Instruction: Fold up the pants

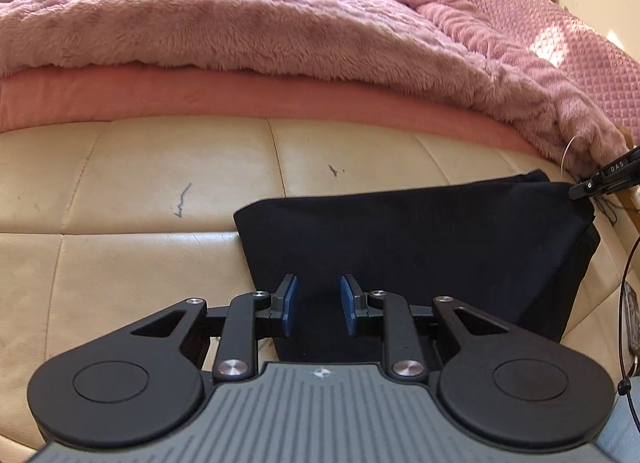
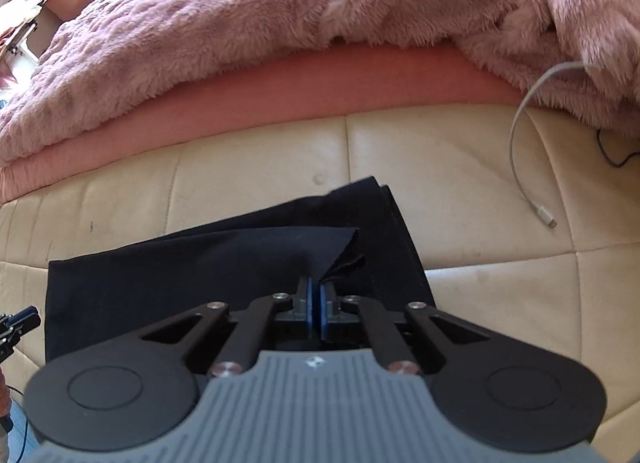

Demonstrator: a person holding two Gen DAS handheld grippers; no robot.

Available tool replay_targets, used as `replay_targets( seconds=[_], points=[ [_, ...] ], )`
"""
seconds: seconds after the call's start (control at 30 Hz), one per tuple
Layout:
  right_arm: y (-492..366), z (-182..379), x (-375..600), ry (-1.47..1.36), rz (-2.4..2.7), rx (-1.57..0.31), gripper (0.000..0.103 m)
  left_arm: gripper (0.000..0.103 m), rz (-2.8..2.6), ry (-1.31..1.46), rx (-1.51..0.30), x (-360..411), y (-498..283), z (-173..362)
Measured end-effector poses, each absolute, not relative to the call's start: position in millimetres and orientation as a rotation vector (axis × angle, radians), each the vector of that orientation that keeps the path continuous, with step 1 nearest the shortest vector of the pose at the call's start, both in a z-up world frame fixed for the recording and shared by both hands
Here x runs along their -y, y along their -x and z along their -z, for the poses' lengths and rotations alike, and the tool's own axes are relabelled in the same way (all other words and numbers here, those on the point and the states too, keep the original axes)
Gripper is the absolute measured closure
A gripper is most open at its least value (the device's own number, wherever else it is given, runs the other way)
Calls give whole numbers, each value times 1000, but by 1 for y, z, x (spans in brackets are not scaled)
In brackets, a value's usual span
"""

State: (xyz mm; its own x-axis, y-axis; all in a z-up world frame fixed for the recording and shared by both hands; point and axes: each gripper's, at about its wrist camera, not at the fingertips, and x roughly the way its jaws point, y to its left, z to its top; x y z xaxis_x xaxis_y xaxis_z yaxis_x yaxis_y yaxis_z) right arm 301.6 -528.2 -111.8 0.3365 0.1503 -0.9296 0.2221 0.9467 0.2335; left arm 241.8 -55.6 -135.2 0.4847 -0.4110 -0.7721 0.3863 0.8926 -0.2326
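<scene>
While both grippers are hanging over the cream seat, things are lying like this, left to right:

Seat [image 1: 140,191]: cream leather cushion w/ stitched seams, filling the lower half of both views; dark scuff marks are showing at approx 9 o'clock in left wrist view.

Blanket [image 1: 248,19]: fluffy pink throw, lying across 12 o'clock, draped over a smooth pink layer [image 1: 200,97] just behind the seat.

Left gripper [image 1: 318,303]: jaws are standing partly open, blue pads apart, nothing pinched; tips are hovering over the near left corner of the pants. Contact w/ cloth: can't tell.

Pants [image 1: 420,239]: black, folded into a flat block, lying on the seat from centre toward 3 o'clock in left wrist view.

Right gripper [image 2: 316,295]: jaws are closing tight on a top layer of the pants, cloth tenting up into a peak at the pads; also poking in at 3 o'clock of left wrist view, at the pants' far right corner.

Cable [image 2: 520,151]: white charger lead, curling down the seat at approx 2 o'clock in right wrist view, well apart from the pants.
</scene>
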Motion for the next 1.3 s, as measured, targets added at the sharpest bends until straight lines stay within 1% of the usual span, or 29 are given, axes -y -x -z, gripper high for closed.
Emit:
replay_targets(
  seconds=[0.07,0.1,0.17,0.23,0.27,0.33,0.4,0.47,0.57,0.67,0.73,0.8,0.87,0.97,1.1,1.13,1.17,1.2,1.3],
  points=[
    [-301,107,527,-348,32,-1212,103,76,480,29,-951,56,-244,137],
    [-298,94,523,-355,8,-1181,103,76,478,31,-949,56,-244,136],
    [-293,62,516,-372,-79,-1065,103,76,476,34,-940,55,-245,133],
    [-288,40,510,-309,-110,-975,103,76,483,36,-939,55,-245,133],
    [-291,47,508,-244,-69,-1002,103,76,483,31,-947,57,-246,134],
    [-302,89,510,-164,23,-1126,103,76,475,11,-965,62,-248,142],
    [-303,119,512,-144,39,-1154,103,76,474,10,-968,64,-246,146],
    [-301,132,511,-125,62,-1153,103,76,473,7,-969,65,-244,145],
    [-296,130,505,-103,69,-1126,103,76,476,0,-961,65,-242,142],
    [-289,94,496,-93,34,-1035,103,76,472,21,-945,63,-243,137],
    [-289,79,489,-30,32,-983,103,76,477,21,-940,64,-243,136],
    [-301,100,492,28,66,-1067,103,76,477,7,-945,69,-244,138],
    [-305,120,494,45,83,-1114,103,77,474,11,-939,70,-244,137],
    [-299,128,498,20,112,-1099,103,77,472,4,-926,69,-244,132],
    [-293,135,488,106,126,-1096,103,77,448,10,-903,68,-257,129],
    [-290,136,487,120,136,-1093,102,79,445,20,-898,68,-262,128],
    [-290,135,489,128,153,-1088,91,80,441,19,-892,68,-266,127],
    [-290,133,492,139,180,-1076,88,82,434,14,-884,67,-270,127],
    [-277,112,491,133,193,-1008,89,84,443,9,-887,65,-283,128]
  ],
)
